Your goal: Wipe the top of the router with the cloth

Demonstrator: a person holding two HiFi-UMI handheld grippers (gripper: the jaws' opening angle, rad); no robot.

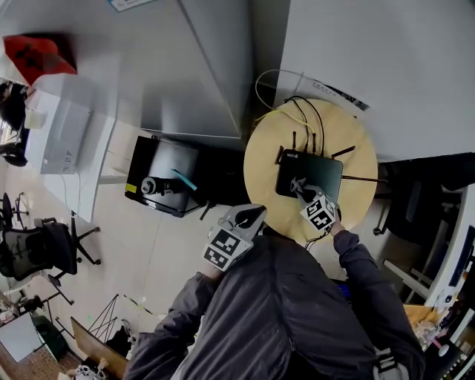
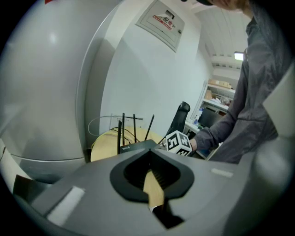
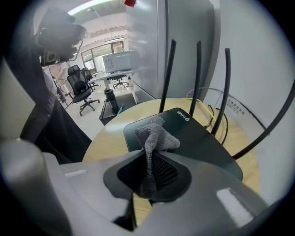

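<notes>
router [image 3: 189,138] | top corner | white print: "WIFI 6"

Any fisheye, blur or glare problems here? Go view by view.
Head view: even light, little distortion, router sharp. Left gripper view: strong fisheye, black corners, the left hand-held gripper itself soft up close. Right gripper view: same fisheye bows the antennas; cloth and router sharp, bright ceiling light at top.

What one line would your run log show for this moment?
right gripper: shut on cloth | cloth: over router top, near edge | left gripper: shut, empty, beside table
</notes>
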